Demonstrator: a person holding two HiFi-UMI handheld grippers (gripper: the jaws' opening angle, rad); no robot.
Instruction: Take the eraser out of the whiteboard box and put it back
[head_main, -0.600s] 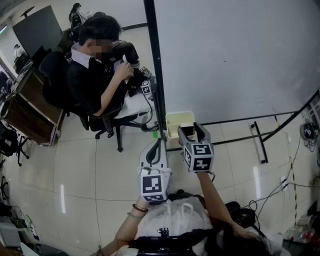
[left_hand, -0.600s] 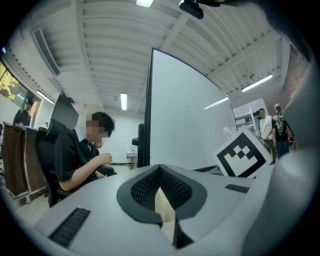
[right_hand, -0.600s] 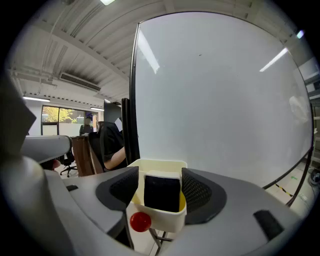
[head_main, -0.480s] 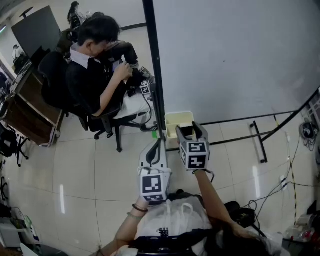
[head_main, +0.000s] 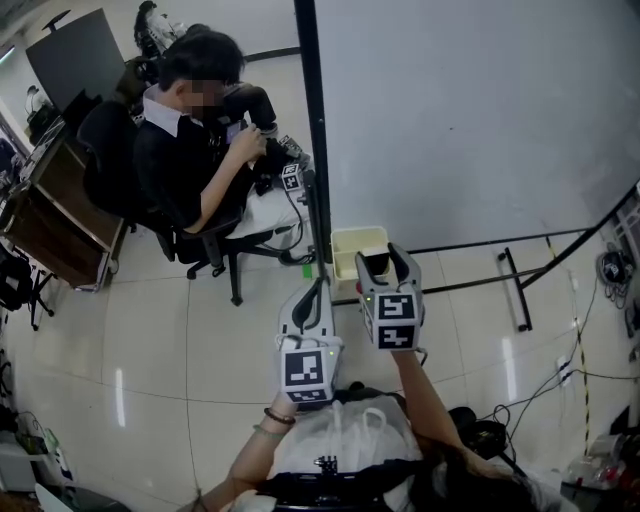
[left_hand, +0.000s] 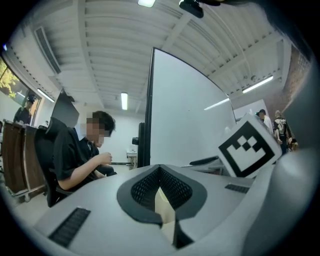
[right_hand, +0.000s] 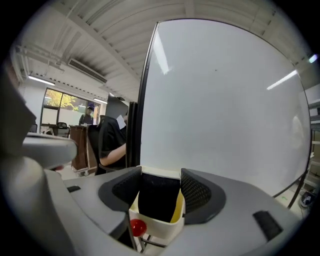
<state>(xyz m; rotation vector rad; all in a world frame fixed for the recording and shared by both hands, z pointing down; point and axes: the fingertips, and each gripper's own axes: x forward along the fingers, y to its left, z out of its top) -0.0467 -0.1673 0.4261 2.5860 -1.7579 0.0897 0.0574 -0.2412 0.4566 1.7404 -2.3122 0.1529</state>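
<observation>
Nearest the wearer, the left gripper (head_main: 318, 287) is held level beside the work with its jaws drawn together to a point. They carry nothing I can name, though its own view shows a pale sliver in the slit between the pads that is too thin to identify.

Just beyond it, the right gripper (head_main: 378, 255) tilts slightly down into the whiteboard box (head_main: 350, 235). This cream tray hangs at the whiteboard's (head_main: 470, 110) bottom edge, next to the left post (head_main: 308, 120). The jaws stand wide, with the black eraser (head_main: 372, 264) filling the space between them. The pads look to lie against its two sides, so I read this as a grip.

The eraser sits low inside the box at its near wall, so the step in hand is either the start of the lift or the end of the return. If it is the lift, the next move calls for a straight pull upward that clears the front rim without tipping the tray. If it is the return, the jaws only need to spread and back away.

The right gripper view shows how deep the eraser sits, a yellow strip along its right side, and a small red ball (right_hand: 137, 227) under the box front. The head view misses all of these. Only the head view shows both grippers together and the box's place on the frame.

Farthest off, a seated person (head_main: 190, 150) works left of the post.
</observation>
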